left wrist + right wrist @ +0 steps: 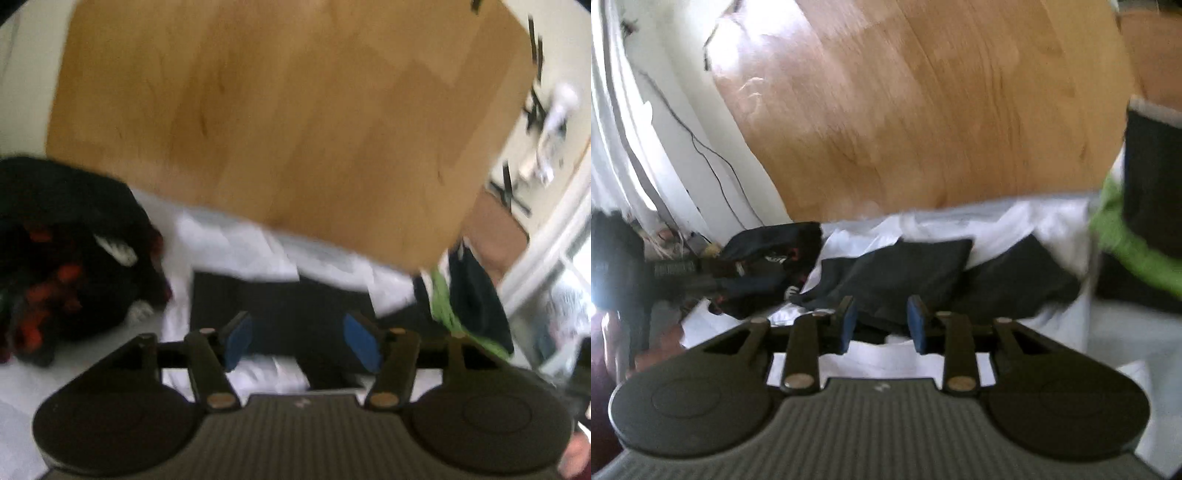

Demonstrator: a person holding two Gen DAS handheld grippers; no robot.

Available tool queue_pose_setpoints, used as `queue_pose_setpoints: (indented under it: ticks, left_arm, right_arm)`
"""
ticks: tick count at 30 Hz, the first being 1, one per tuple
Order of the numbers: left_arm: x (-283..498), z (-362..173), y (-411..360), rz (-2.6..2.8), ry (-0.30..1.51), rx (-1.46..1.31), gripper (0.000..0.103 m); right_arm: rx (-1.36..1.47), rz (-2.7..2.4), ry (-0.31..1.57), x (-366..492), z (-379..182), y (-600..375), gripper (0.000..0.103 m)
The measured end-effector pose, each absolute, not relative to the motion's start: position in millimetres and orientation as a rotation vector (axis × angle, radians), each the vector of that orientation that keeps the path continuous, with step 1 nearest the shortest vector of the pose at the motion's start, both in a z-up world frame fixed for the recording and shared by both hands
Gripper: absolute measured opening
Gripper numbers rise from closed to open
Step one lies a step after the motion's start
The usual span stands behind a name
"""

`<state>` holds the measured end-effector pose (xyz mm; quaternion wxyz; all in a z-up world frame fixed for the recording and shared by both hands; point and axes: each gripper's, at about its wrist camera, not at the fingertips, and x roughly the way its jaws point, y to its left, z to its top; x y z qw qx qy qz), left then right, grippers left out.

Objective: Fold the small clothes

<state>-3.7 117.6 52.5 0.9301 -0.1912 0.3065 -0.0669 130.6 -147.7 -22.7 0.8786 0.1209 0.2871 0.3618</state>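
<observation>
— Can you read any brand or writing?
— No, both views are blurred; the white marks on the dark pile [74, 258] are not readable.
— The grippers?
— The left gripper [303, 341] has its jaws apart, holding nothing. The right gripper [882, 325] too.
— And the garment?
— The dark folded garment [905, 269] lies on the white sheet [1015, 221], just ahead of both grippers.

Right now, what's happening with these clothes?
A person is folding small clothes on a white sheet, with a gripping tool in each hand. Both the left tool and right tool are open and empty above a flat black garment. A dark heap of clothes waits alongside.
</observation>
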Motion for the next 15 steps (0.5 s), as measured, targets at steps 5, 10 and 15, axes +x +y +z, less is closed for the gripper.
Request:
queue_pose_setpoints:
  ticks: [5,10,15]
  left_arm:
    - [22,25,111,-0.22,0.663,-0.456,0.056]
    - [34,-13,87,-0.224,0.693,-0.316,0.057]
    - [30,-21,82,-0.237,0.681,-0.248,0.062]
  right_arm:
    - [0.167,0.67,0.605,159,-7,-154,0.034]
    - [0.086,0.574,0.635,229,-2,-137,0.046]
    - [0.083,0.445,0.739,319,-26,-114,0.057]
